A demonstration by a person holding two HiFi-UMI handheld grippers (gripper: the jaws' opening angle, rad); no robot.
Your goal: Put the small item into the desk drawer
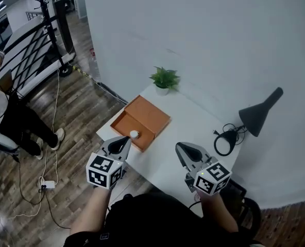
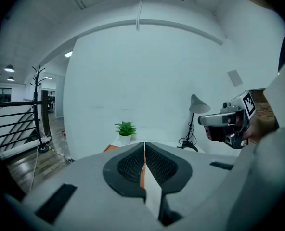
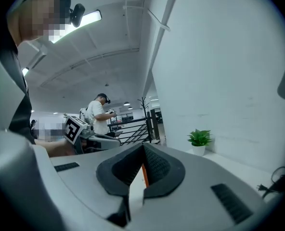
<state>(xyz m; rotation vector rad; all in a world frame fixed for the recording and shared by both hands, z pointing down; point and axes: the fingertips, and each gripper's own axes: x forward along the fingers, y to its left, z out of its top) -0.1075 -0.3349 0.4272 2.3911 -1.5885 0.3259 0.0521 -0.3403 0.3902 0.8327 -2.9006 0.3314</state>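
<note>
Head view has the small white item (image 1: 134,134) sitting inside the pulled-out tray of the orange drawer (image 1: 122,123) on the white table (image 1: 193,122), so the drop looks done to me. Left claw (image 1: 125,139) is clamped shut with nothing in it, tip just beside the drawer's front edge. Right claw (image 1: 181,147) is shut and empty too, over bare table. I reckon what's left is closing the drawer. I'd keep the left claw shut, set its tip on the middle of the drawer front and push slow and straight so the box doesn't skid or twist. Gripper views show the pads meeting, which the head view can't. But they only look past to the plant (image 2: 125,129), and neither shows the item.
</note>
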